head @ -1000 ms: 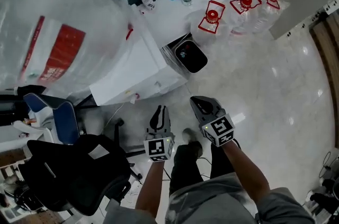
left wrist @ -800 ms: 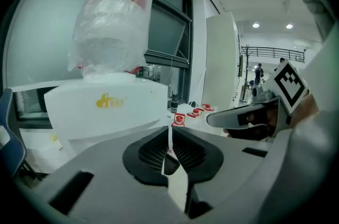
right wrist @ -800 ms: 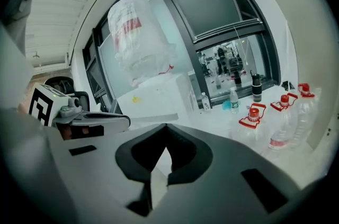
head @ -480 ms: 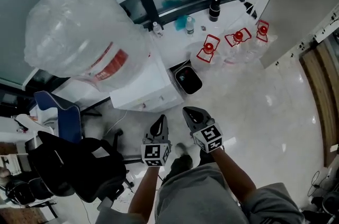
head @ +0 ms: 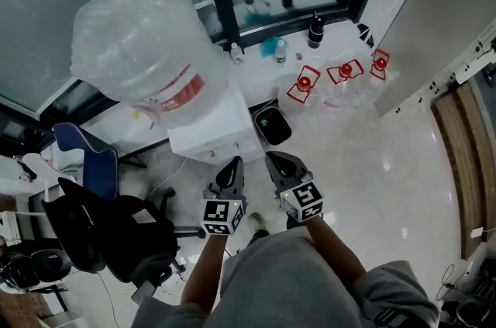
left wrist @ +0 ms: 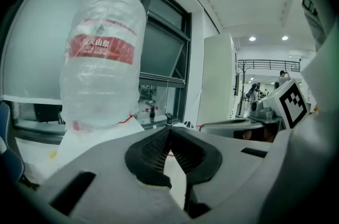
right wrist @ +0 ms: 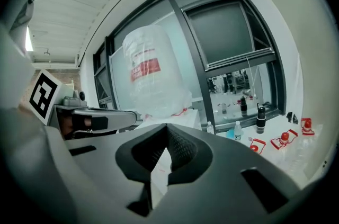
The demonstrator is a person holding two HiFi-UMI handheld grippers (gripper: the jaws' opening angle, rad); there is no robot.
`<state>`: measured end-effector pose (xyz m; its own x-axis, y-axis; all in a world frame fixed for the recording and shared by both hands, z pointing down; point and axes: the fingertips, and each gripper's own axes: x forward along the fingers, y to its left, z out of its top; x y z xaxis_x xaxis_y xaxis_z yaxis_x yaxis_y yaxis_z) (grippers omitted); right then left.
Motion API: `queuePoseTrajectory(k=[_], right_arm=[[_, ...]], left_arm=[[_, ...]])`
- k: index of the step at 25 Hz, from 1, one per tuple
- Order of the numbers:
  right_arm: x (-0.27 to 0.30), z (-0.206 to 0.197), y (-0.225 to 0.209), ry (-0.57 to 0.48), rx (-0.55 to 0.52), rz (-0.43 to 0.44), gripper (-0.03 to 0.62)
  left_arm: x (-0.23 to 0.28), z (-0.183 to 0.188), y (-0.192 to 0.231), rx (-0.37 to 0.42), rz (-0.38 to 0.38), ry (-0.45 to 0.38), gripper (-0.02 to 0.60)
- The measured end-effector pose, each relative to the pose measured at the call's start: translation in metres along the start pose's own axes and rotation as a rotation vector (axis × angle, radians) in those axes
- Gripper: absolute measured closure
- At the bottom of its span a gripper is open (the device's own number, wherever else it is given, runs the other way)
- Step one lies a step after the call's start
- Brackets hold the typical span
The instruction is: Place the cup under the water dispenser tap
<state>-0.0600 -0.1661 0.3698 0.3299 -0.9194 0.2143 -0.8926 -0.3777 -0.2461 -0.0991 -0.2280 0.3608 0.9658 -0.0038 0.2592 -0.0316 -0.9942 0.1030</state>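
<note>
A white water dispenser (head: 209,134) stands by the window, topped by a big plastic-wrapped bottle (head: 147,47) with a red label. The bottle also fills the left gripper view (left wrist: 103,59) and shows in the right gripper view (right wrist: 153,69). I see no cup in any view, and the tap is not visible. My left gripper (head: 232,164) and right gripper (head: 275,158) are held side by side in front of the dispenser, pointing at it. Both are shut with nothing between the pads, as seen at the left gripper's (left wrist: 169,130) and the right gripper's (right wrist: 167,127) tips.
A black bin (head: 273,125) sits right of the dispenser. Clear water jugs with red caps (head: 304,82) lie on the floor beyond it. A black flask (head: 315,29) and small bottles stand on the window ledge. A blue chair (head: 85,164) and a black office chair (head: 108,233) are at left.
Both grippers have risen together. The head view has pulled back and up, so the whole dispenser bottle and the window ledge now show.
</note>
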Motion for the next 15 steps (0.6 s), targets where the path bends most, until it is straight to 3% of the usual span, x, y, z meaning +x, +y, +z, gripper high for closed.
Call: queuePoseTrajectory(k=[15], right_arm=[[-0.008,0.03,0.028,-0.036,-0.045,0.02,0.585]], left_arm=[[-0.023,0.039,0.008,0.016,-0.016,-0.062,0.571]])
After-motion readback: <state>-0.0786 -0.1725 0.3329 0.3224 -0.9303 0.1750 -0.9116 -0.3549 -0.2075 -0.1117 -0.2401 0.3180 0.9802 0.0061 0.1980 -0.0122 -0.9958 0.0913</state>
